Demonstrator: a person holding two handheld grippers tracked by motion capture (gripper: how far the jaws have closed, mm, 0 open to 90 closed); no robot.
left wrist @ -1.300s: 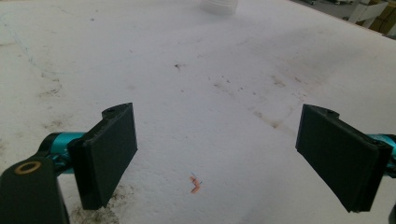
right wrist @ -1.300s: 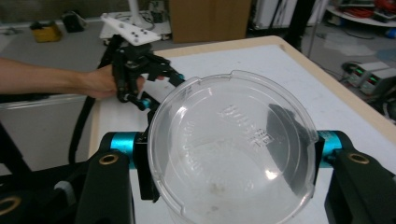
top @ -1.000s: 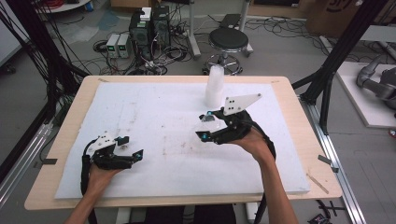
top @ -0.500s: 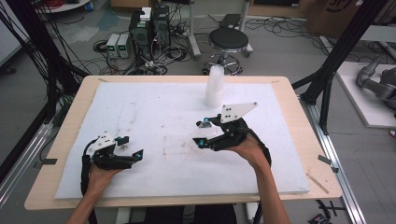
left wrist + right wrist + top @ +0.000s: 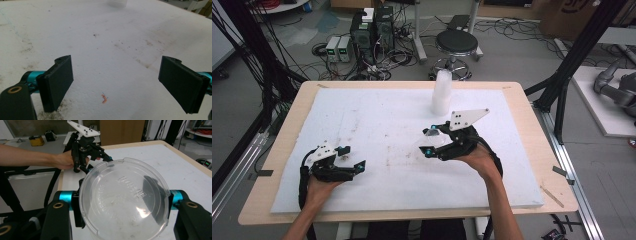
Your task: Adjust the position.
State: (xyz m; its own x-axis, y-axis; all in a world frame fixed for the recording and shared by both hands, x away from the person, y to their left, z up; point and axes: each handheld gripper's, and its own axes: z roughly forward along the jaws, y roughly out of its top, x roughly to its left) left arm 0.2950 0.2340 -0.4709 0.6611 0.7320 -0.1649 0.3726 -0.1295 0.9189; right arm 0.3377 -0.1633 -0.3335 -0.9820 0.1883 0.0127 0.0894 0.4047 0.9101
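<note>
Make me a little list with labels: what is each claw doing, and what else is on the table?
right gripper: shut on a clear plastic lid, held off the table
left gripper: open, nothing between its jaws, low over the white board
white cup stack: upright at the far side of the board, apart from both grippers
table: wooden rim around the stained white board

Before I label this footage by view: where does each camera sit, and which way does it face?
High view: above the person's side, looking down at the white table; both forearms show.
Left gripper view: on the left gripper, facing across the table; open jaws.
Right gripper view: on the right gripper, facing the left gripper; jaws clamp a clear lid.
Shared: the cup stack shows in the high and left gripper views.
</note>
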